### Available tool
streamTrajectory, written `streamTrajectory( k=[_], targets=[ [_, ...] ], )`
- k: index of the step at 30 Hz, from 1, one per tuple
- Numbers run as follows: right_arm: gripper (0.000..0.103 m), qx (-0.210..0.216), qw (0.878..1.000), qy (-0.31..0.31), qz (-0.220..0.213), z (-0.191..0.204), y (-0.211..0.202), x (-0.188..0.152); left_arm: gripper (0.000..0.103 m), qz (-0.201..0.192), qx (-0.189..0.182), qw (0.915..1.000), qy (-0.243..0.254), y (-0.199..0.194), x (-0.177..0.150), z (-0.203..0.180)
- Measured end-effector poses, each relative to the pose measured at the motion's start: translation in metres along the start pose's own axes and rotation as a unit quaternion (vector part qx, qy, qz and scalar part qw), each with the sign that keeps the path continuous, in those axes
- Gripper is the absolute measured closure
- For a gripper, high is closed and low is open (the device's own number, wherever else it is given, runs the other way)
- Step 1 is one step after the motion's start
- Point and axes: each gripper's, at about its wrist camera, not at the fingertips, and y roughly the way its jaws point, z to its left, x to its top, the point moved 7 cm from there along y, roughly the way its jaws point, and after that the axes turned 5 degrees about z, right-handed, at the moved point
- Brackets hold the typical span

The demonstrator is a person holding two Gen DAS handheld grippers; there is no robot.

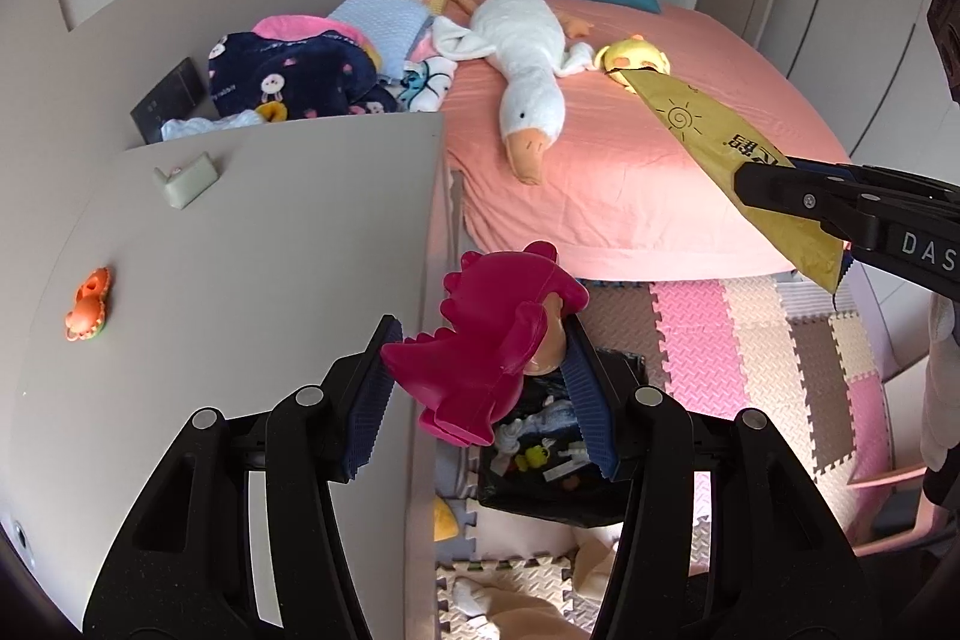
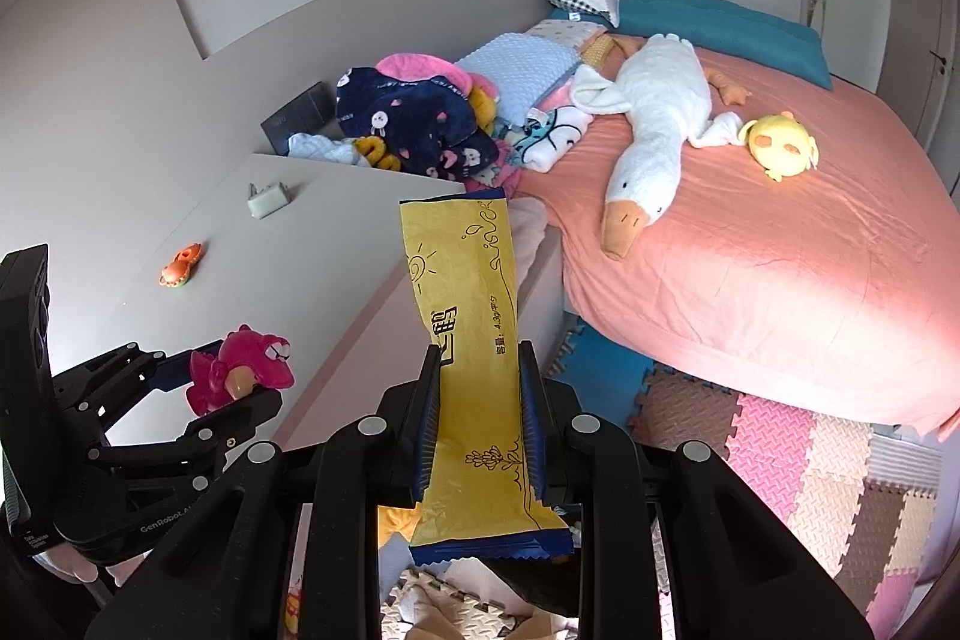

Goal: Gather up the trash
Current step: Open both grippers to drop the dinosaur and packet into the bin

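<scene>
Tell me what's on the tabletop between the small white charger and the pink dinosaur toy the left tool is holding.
Only an orange toy lies between the charger and the pink dinosaur; the grey tabletop is otherwise bare. Both wrist views show it.

The table [image 1: 252, 244] top has lots of bare room. Only a small orange toy [image 1: 89, 304] near its left side and a little grey box [image 1: 185, 179] farther back sit on it, well apart. Below the table's edge, an open black bin [image 1: 558, 484] stands on the foam floor mats [image 1: 738, 352]. The pink bed [image 1: 660, 172] blocks the way beyond, with a big white goose [image 1: 522, 58] lying across it.
</scene>
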Motion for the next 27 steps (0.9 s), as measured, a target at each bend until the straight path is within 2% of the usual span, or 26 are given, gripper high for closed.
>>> streamTrajectory(
  k=[2,3,4,5,6,7,10,16,27],
  targets=[
    [0.078,-0.003,1.000,0.008,0.001,-0.008,-0.003,-0.002,0.050,0.001,-0.012,0.9999,0.011,0.000,-0.001,-0.010],
    [0.073,-0.006,1.000,0.014,-0.001,-0.011,-0.005,-0.003,0.049,0.004,-0.025,0.9995,0.016,0.000,-0.001,-0.015],
    [0.058,-0.017,1.000,0.020,-0.005,-0.015,-0.007,-0.003,0.037,0.005,-0.037,0.9991,0.019,-0.001,-0.001,-0.019],
    [0.050,-0.029,0.999,0.024,-0.014,-0.019,-0.011,-0.002,0.017,0.004,-0.045,0.9987,0.021,-0.003,-0.001,-0.022],
    [0.040,-0.040,0.998,0.027,-0.026,-0.022,-0.015,-0.002,0.011,0.001,-0.052,0.9983,0.024,-0.005,0.000,-0.025],
    [0.038,-0.049,0.998,0.029,-0.039,-0.025,-0.019,0.000,0.009,-0.006,-0.056,0.9980,0.030,-0.007,0.002,-0.029],
    [0.037,-0.059,0.996,0.036,-0.055,-0.031,-0.026,0.002,0.008,-0.013,-0.054,0.9975,0.043,-0.010,0.004,-0.036],
    [0.037,-0.060,0.996,0.041,-0.059,-0.036,-0.028,0.005,0.008,-0.014,-0.054,0.9974,0.045,-0.009,0.005,-0.038],
    [0.037,-0.044,0.997,0.025,-0.063,-0.012,-0.020,0.017,0.008,-0.014,-0.034,0.9991,0.021,-0.012,0.005,-0.004]
  ],
)
